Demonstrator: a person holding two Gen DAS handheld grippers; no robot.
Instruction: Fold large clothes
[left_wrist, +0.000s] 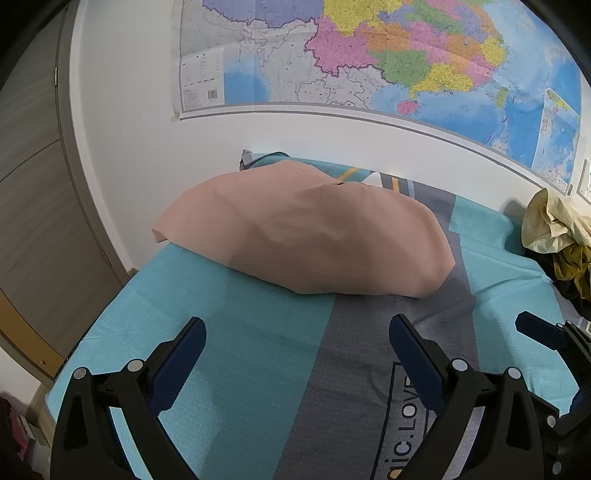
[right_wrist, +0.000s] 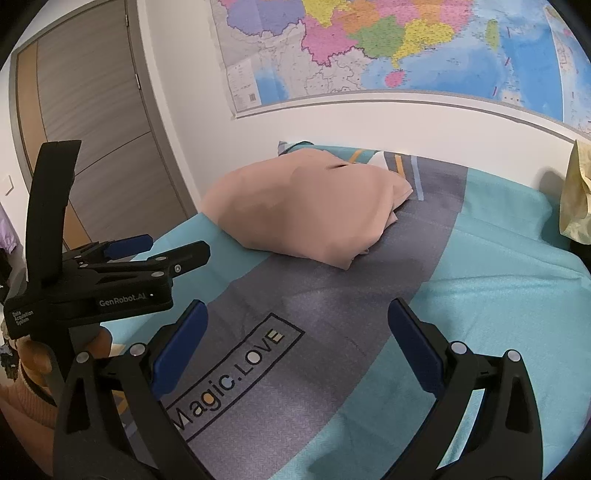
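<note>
Peach-pink fabric, that's the garment (left_wrist: 306, 240), folded into a soft puffy bundle and sitting on the bed (left_wrist: 221, 332) toward 12 o'clock from both grippers, close to the far wall. From the right wrist view you can see layered edges of the fold at the bundle's 4 o'clock side. The bedsheet is teal with a grey band running through it, and a boxed "Magic.LOVE" print (right_wrist: 236, 373) sits between the right gripper's fingers.

Left gripper (left_wrist: 297, 354) hovers over the sheet with its jaws spread wide, nothing between them, well short of the garment. Right gripper (right_wrist: 297, 343) is the same deal: jaws wide apart, empty, above the grey band. In the right wrist view the left gripper shows up at 9 o'clock, with a bit of the person's hand (right_wrist: 33, 354) wrapped around its handle.

Off at 3 o'clock there's a crumpled pile of yellowish clothes (left_wrist: 554, 229) on the bed edge. A big colourful map (left_wrist: 369, 55) hangs on the white wall, and a grey-brown door (right_wrist: 96, 110) sits at about 10 o'clock.
</note>
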